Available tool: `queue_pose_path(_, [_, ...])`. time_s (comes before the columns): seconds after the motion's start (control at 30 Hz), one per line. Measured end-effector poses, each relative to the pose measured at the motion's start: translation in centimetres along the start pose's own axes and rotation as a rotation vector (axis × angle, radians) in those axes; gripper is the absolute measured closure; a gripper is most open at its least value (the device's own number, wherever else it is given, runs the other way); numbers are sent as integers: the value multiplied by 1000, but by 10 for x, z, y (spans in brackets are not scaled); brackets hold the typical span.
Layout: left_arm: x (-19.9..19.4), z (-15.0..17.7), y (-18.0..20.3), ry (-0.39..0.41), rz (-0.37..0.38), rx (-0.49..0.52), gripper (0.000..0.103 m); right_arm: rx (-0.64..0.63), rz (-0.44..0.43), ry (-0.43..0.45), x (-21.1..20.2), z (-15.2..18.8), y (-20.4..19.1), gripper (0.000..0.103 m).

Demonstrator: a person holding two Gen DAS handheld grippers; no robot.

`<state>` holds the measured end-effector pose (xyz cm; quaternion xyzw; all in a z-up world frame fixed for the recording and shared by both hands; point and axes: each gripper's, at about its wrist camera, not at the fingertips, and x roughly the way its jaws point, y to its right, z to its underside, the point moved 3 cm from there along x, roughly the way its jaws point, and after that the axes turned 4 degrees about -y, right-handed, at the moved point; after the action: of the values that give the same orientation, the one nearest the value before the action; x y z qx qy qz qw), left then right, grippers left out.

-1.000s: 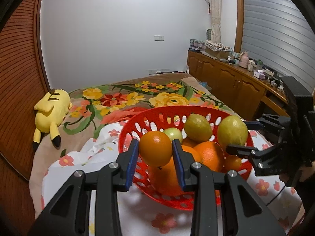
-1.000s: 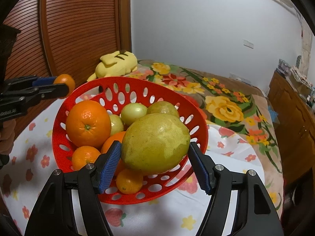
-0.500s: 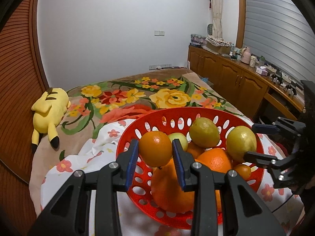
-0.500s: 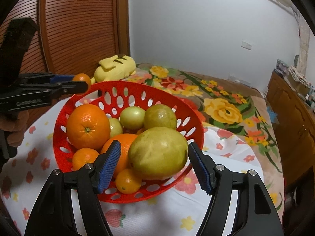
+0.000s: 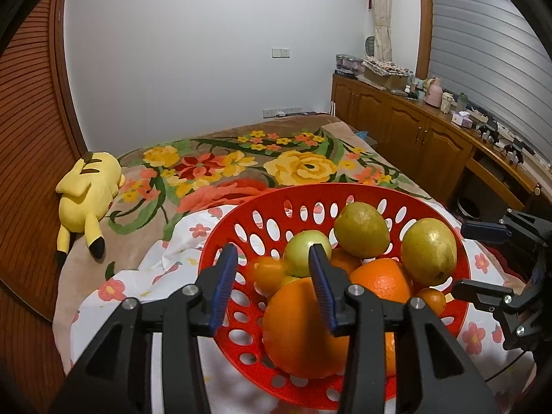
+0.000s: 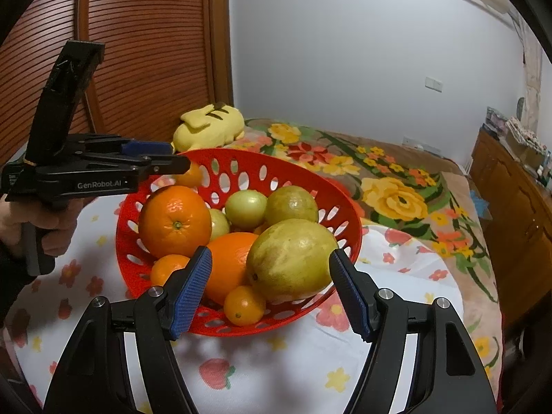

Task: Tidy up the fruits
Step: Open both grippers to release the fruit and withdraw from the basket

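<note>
A red perforated basket (image 5: 310, 191) (image 6: 241, 154) on a flowered cloth holds oranges, green and yellow-green fruits. My left gripper (image 5: 272, 255) (image 6: 179, 165) hangs over its rim with the jaws opening. A small orange (image 5: 270, 272) (image 6: 191, 175) lies below and between them, touching neither pad. My right gripper (image 6: 270, 276) (image 5: 460, 258) is open at the basket's opposite side. A big yellow-green fruit (image 6: 291, 258) (image 5: 429, 252) rests in the basket between its fingers, with a clear gap at the left pad. A large orange (image 5: 300, 324) (image 6: 174, 220) sits just under the left gripper.
A yellow plush toy (image 5: 88, 189) (image 6: 210, 127) lies on the floral blanket (image 5: 296, 165) beyond the basket. A slatted wooden wall (image 6: 138, 51) stands on the left. A cluttered wooden sideboard (image 5: 414, 138) runs along the right. A hand (image 6: 45, 220) holds the left gripper's handle.
The left jaws have spread and the small orange has dropped from between the pads into the basket. The big yellow-green fruit now sits farther from the right pads.
</note>
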<state>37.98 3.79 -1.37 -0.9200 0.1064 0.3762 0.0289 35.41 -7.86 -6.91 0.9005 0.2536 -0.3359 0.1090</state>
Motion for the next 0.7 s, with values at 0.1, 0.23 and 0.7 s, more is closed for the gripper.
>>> queue_pose_path(0.1, [-5, 4, -1, 3, 1, -10, 58, 13, 0, 4, -3, 3, 0, 31])
queue_pose_path(0.23, [-14, 14, -1, 6, 1, -19, 57, 23, 2, 7, -6, 6, -4, 31])
queue_pose_path(0.7, [-69, 50, 19, 60, -13, -6, 52, 98, 30, 53, -41, 32, -16, 30])
